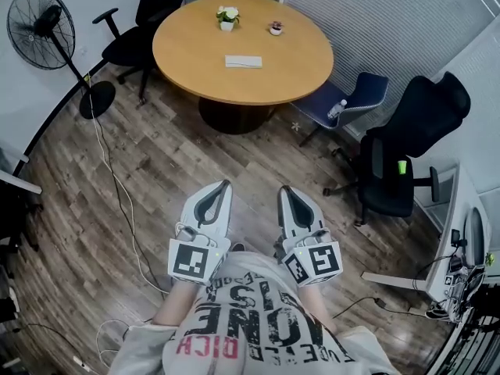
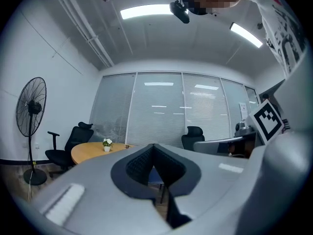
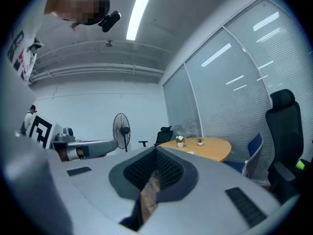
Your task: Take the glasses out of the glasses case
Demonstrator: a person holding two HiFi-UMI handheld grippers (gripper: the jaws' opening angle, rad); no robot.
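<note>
Three chairs point(image 1: 125, 49) point(image 1: 367, 92) point(image 1: 422, 116), two plants point(image 1: 226, 17) point(image 1: 275, 27), one fan point(image 1: 41, 28)

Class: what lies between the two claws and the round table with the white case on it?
Only wood floor, in the head view, separates the left claw and right claw from the round table.

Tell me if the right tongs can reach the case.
Probably not yet: the right tongs, shut, hang far from the case, which lies on the table across the floor. Nothing blocks the way.
</note>
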